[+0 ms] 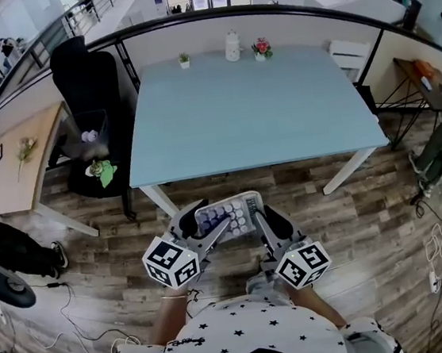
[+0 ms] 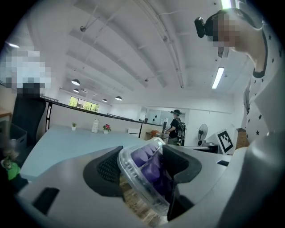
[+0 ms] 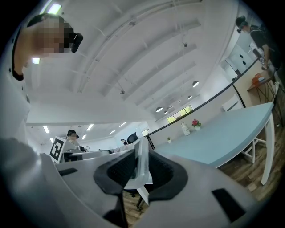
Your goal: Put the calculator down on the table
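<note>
The calculator (image 1: 227, 216), clear-cased with purple keys, hangs above the wooden floor just short of the light blue table (image 1: 254, 120). Both grippers hold it. My left gripper (image 1: 211, 227) is shut on its left end; the left gripper view shows the calculator (image 2: 144, 171) tilted between the dark pads. My right gripper (image 1: 256, 217) is shut on its right edge, and in the right gripper view that thin clear edge of the calculator (image 3: 141, 167) sits pinched between the pads. The table (image 2: 67, 138) lies ahead in both gripper views.
At the table's far edge stand a small potted plant (image 1: 183, 59), a white jar (image 1: 232, 46) and a flower pot (image 1: 261, 48). A black office chair (image 1: 89, 108) stands left of the table beside a wooden desk (image 1: 12, 165). Cables (image 1: 441, 240) lie on the floor at right.
</note>
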Tool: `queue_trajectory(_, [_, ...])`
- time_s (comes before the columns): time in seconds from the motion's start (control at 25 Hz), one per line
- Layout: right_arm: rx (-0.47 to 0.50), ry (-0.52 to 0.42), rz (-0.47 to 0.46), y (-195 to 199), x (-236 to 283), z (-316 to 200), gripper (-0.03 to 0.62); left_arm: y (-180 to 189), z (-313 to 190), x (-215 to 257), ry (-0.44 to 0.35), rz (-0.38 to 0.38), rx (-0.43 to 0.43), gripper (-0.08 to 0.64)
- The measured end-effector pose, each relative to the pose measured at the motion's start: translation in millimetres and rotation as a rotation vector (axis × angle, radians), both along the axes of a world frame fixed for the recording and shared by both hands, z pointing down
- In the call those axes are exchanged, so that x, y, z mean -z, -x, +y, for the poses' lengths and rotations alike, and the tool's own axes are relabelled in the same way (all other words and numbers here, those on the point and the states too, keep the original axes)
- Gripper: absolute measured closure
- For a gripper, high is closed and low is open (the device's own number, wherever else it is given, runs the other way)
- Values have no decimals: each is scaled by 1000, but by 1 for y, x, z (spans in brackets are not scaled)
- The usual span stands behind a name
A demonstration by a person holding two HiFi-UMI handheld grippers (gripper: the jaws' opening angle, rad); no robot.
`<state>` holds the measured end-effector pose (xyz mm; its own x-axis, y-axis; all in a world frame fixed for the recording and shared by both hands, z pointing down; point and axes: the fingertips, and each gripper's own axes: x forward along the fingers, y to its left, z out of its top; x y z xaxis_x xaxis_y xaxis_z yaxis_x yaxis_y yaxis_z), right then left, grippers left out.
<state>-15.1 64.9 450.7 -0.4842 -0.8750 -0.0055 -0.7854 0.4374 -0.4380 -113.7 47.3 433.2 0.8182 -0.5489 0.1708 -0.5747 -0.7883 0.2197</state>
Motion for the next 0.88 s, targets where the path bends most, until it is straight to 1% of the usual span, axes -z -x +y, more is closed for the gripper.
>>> queue_trajectory(0.36, [7, -2, -18, -42, 5, -28, 513, -42, -28, 5, 3, -9, 9, 279])
queue_trajectory(0.88, [-3, -9, -22, -110, 4, -54, 514, -110, -54, 5, -2, -13, 4, 279])
